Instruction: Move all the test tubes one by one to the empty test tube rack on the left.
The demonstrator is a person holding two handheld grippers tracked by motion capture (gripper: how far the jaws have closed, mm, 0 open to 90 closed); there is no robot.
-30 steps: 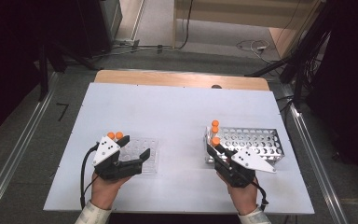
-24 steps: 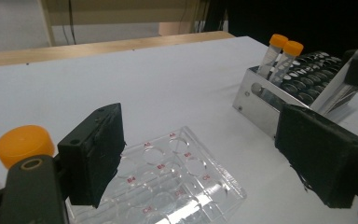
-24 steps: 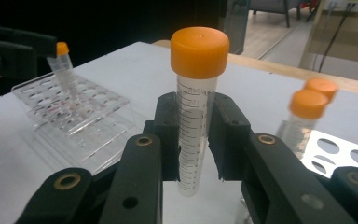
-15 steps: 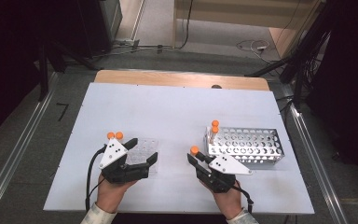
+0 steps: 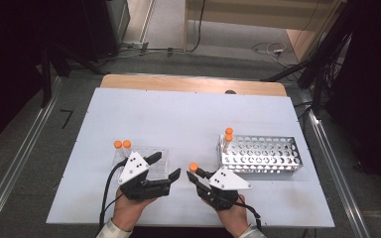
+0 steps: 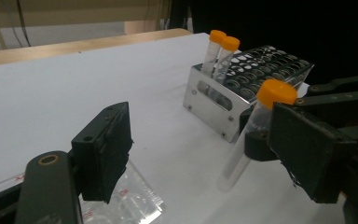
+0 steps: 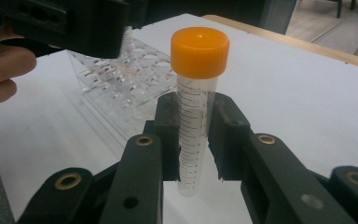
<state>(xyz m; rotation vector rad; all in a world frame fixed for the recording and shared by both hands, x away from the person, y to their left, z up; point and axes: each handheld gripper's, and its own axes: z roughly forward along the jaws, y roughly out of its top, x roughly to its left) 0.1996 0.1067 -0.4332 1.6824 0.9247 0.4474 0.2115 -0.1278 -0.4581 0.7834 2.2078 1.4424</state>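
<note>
So the white table (image 5: 188, 124) carries everything; off to the right of the right gripper (image 5: 197, 174) sits the metal rack (image 5: 263, 156), a perforated steel tray with rows of holes, and it's got two orange-capped tubes (image 5: 227, 139) standing upright together in its near-left corner, the rest of the holes bare; just beyond the left gripper (image 5: 166, 166) there's the clear plastic rack (image 5: 151, 154), see-through with its own grid of holes, and two more orange-capped tubes (image 5: 122, 148) stand at its left end, left of that gripper; the left gripper's jaws stand apart with nothing between them, and they've just been closing in a bit, the pads (image 6: 103, 150) not touching anything; the right gripper is clamped on the tube (image 7: 196, 112), a clear graduated one with an orange cap, held upright with the cap poking up above the pads (image 7: 226, 135) and the bottom hanging just over the table; that tube sits between the two grippers, close to the left gripper's tips, well short of the metal rack.
</note>
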